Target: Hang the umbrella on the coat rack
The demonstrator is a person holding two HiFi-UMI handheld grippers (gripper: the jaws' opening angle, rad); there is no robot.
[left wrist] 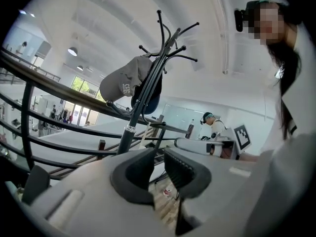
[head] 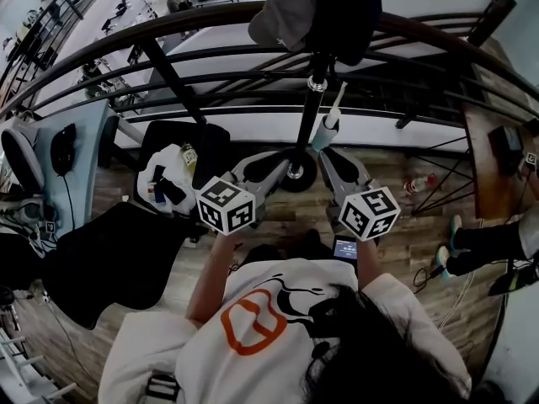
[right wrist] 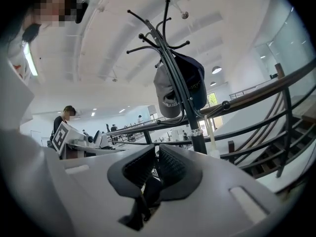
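Note:
The black coat rack point(head: 317, 74) stands straight ahead by the railing, with a grey cap point(head: 282, 11) and a dark bag point(head: 345, 15) on its top hooks. The umbrella point(head: 325, 131), teal with a white handle, hangs upright against the pole just above the floor; the right gripper view shows its white handle point(right wrist: 213, 144) beside the pole point(right wrist: 180, 93). My left gripper point(head: 282, 160) point(left wrist: 159, 157) is low in front of the rack point(left wrist: 148, 83), its jaws a narrow gap apart and empty. My right gripper point(head: 330, 160) point(right wrist: 157, 154) is below the umbrella, pads together on nothing.
A curved black railing point(head: 168, 36) runs behind the rack. A dark chair with bags point(head: 181, 167) stands to the left, and a bottle point(head: 418, 183) lies on the wood floor to the right. A wooden desk point(head: 484, 158) and another person's legs point(head: 480, 242) are at far right.

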